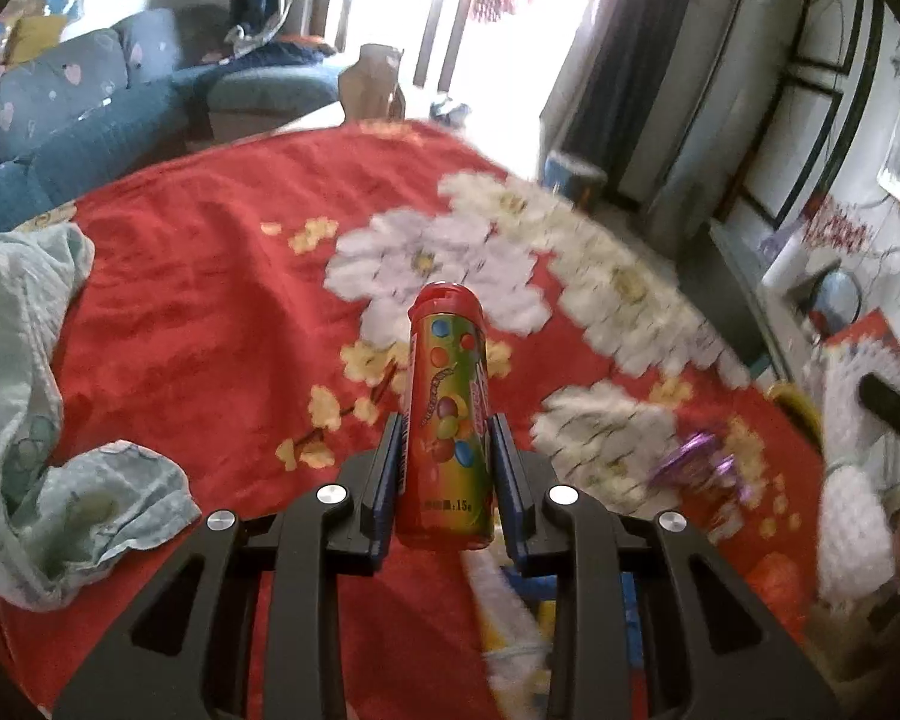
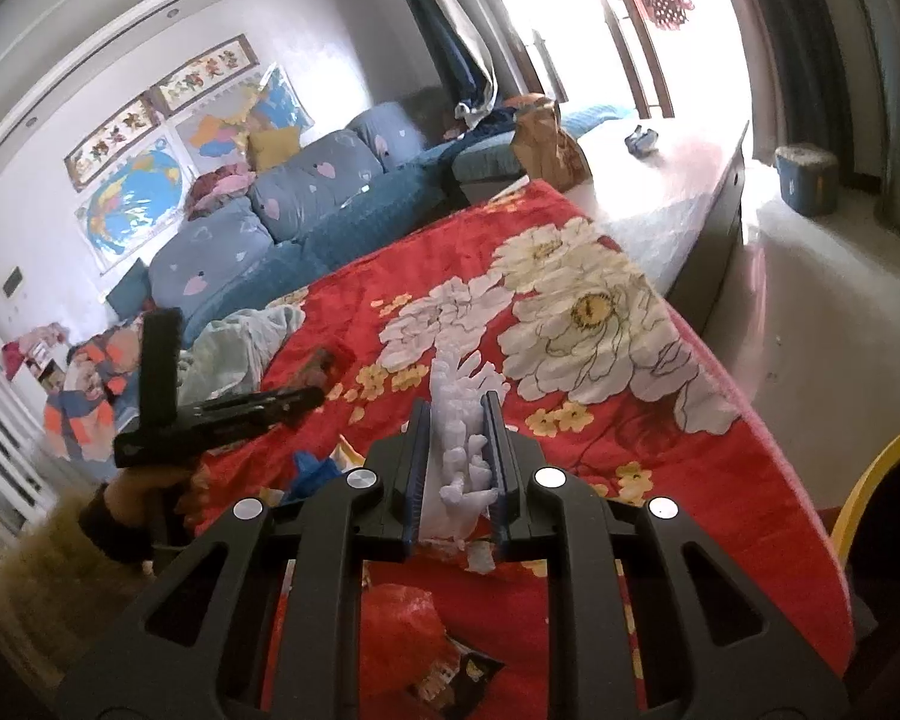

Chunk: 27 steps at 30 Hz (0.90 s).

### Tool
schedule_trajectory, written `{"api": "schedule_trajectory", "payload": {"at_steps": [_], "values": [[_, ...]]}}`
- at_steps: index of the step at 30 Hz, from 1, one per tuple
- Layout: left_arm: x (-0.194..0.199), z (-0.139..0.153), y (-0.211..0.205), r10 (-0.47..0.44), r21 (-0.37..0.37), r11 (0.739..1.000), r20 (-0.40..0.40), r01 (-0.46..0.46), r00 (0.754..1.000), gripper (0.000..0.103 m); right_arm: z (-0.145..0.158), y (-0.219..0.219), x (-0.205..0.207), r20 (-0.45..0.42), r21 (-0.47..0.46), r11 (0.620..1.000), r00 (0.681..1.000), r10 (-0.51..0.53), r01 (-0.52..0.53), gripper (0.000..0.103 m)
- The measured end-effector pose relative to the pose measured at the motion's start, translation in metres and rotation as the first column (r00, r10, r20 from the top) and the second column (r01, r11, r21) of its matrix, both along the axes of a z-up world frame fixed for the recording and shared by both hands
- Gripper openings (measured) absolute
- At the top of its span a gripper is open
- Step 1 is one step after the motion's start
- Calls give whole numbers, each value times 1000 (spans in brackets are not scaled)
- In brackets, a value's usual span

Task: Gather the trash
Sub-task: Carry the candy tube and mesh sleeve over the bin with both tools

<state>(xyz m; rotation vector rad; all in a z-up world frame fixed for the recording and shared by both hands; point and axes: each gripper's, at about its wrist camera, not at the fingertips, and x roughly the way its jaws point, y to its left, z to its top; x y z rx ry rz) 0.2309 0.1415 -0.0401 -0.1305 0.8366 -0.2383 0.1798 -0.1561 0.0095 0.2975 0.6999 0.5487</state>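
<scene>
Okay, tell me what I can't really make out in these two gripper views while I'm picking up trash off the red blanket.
- Purple wrapper, left wrist view: motion blur hides what it is.
- Packet under the left gripper, which grips the candy tube: blurred, half hidden by the fingers.
- Dark wrapper, right wrist view: covered by the right gripper, which grips white foam netting.
- Paper bag: its contents cannot be seen.

A home living room: blue sofa point(image 2: 306, 204), wall maps point(image 2: 138, 198), floral red blanket point(image 2: 720, 462).
</scene>
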Motion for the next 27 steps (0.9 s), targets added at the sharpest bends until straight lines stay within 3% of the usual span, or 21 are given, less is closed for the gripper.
{"api": "schedule_trajectory", "payload": {"at_steps": [8,20,27], "values": [[-32,36,-28,-20,-47,999,105,25,994,27,14,-14,-9,50,-17,1000,999,-22,23,12],[-68,47,-83,-64,-121,989,157,83,985,27,27,-51,-25,89,-52,995,992,-85,90,12],[-75,49,-117,-123,-126,981,177,146,977,27,30,-84,-34,99,-68,985,984,-151,158,12]]}}
